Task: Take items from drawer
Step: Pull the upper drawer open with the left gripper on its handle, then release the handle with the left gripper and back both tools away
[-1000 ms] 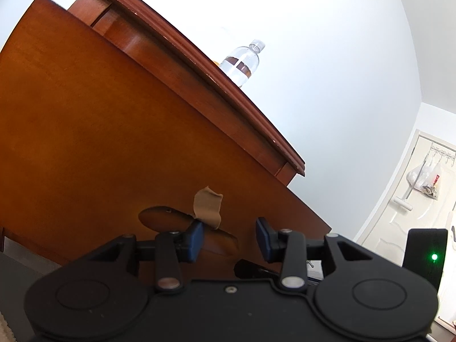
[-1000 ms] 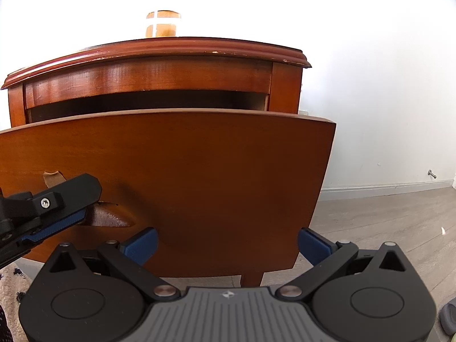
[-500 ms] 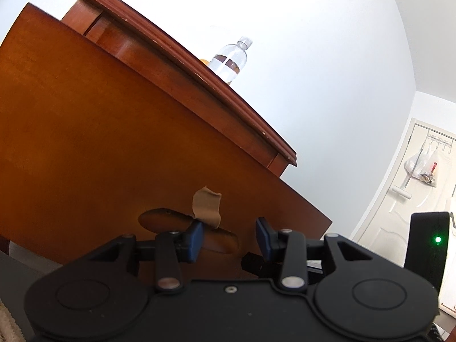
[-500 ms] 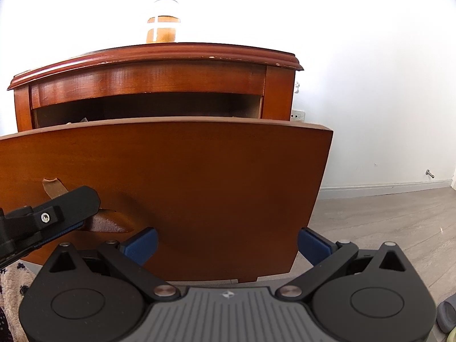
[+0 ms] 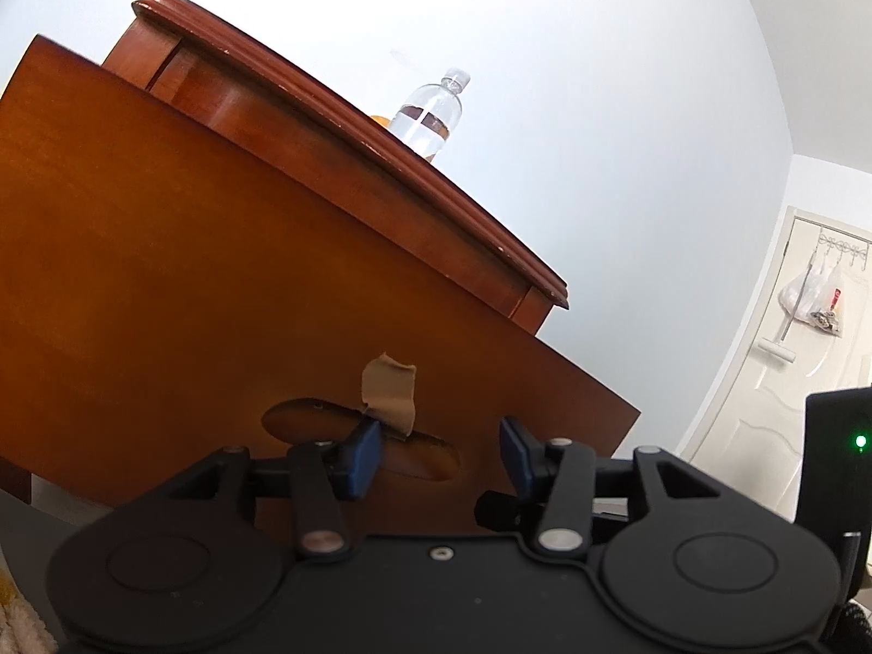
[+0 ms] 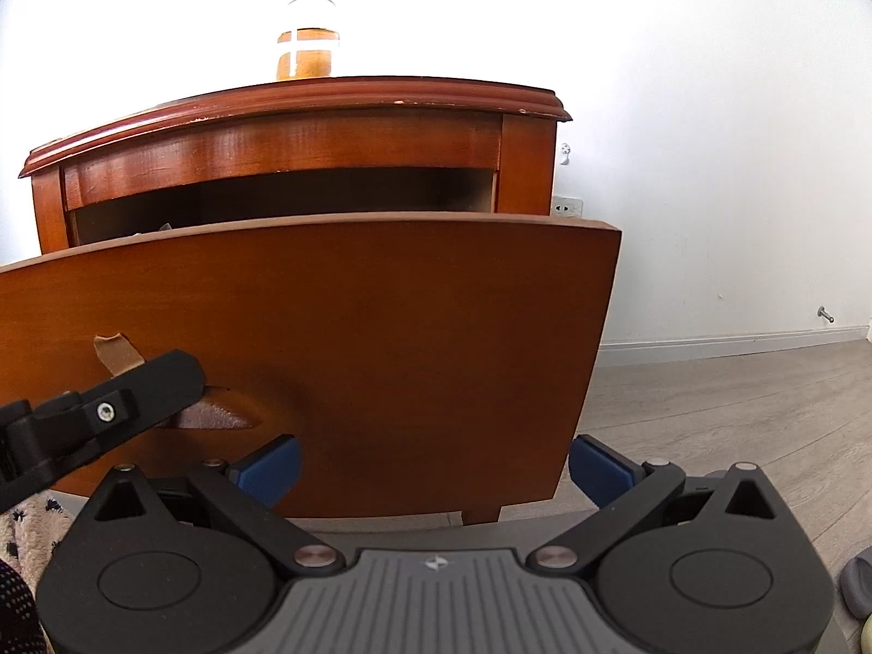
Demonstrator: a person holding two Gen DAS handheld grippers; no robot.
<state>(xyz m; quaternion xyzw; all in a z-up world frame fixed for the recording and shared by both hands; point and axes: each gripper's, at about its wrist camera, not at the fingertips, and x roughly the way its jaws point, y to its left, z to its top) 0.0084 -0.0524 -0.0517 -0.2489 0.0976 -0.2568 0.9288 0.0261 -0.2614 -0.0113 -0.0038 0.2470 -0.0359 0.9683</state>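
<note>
Standing open, the drawer point(image 6: 338, 338) hides its contents — perhaps paper.

Warm reddish-brown wood, black and blue tools

The drawer point(image 6: 338, 338) front is glossy red-brown with a tan tape point(image 5: 389, 389) strip; both tools are black with blue pads point(image 6: 270, 463); the floor point(image 6: 736, 398) is grey.

No text, brand or number can be read anywhere. The bottle point(image 6: 308, 32) at the upper centre of the right wrist view carries a brown label band, but no lettering on it can be made out in either view.
</note>
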